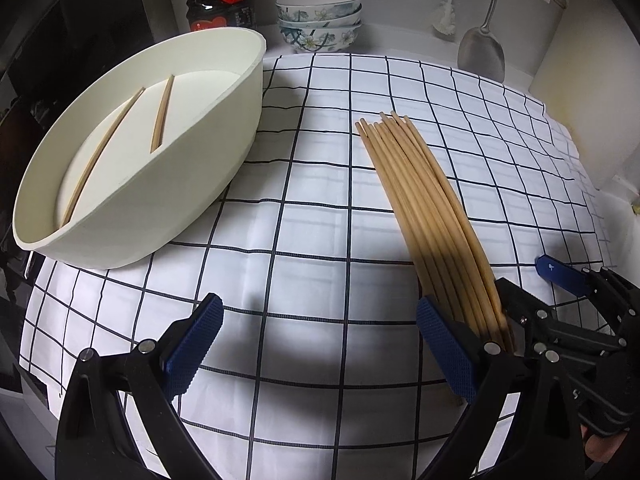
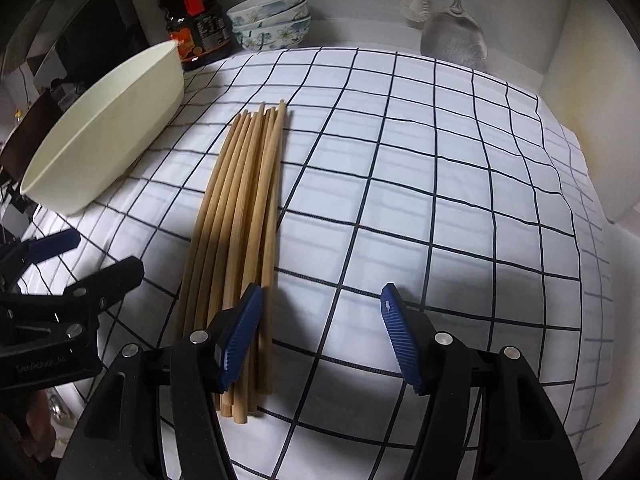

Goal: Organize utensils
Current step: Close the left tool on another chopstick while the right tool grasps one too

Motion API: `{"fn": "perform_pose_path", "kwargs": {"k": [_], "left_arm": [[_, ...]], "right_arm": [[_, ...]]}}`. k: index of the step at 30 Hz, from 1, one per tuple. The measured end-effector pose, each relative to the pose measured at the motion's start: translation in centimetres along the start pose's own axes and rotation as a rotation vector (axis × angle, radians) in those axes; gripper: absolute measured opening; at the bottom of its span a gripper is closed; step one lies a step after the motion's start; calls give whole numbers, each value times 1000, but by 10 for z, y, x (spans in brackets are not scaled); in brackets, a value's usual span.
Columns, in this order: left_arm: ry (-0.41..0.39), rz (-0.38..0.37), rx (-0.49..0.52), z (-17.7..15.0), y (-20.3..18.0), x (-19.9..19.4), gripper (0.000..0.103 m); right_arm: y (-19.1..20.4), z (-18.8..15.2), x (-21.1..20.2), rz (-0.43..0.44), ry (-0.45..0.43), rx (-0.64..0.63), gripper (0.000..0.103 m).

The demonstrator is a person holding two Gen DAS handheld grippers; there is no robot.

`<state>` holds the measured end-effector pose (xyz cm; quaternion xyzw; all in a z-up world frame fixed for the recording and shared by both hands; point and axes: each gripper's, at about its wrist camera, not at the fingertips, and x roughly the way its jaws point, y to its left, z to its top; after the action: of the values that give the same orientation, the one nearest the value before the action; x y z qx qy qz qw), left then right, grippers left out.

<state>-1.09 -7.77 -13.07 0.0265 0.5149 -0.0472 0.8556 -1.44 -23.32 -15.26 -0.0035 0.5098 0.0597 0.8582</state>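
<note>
Pale round wooden chopsticks (image 2: 236, 240), bundled loose on checked cloth (image 2: 420, 200), lie between left claw (image 1: 320, 352) and right claw (image 2: 320, 340), both released, empty. Light, stiff, roll easily; pinch near ends. Cream oval holder (image 1: 168, 184) far-left.

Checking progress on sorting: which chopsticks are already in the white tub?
Only the two chopsticks lying apart inside the white tub; the bundle of chopsticks lies on the checked cloth beside it.
</note>
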Motion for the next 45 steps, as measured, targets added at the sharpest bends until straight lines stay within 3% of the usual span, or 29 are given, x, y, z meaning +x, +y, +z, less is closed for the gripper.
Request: {"fn": "perform_pose_path", "kwargs": {"k": [10,14,23,45], "left_arm": [[1,-5,5,2,-2,3,95],[-7,-11,-1,3,-6,5,95],[20,2,24,1,-21,17,95],[38,14,1,0,-23,20,96]], "right_arm": [[7,-3,4,-33,-24,-41,59],[-1,-2,4,-49,-45,-22,50],[-28,-5,0,-70,-42,36,50],[-26,0,2,-47,-37,12,50]]}}
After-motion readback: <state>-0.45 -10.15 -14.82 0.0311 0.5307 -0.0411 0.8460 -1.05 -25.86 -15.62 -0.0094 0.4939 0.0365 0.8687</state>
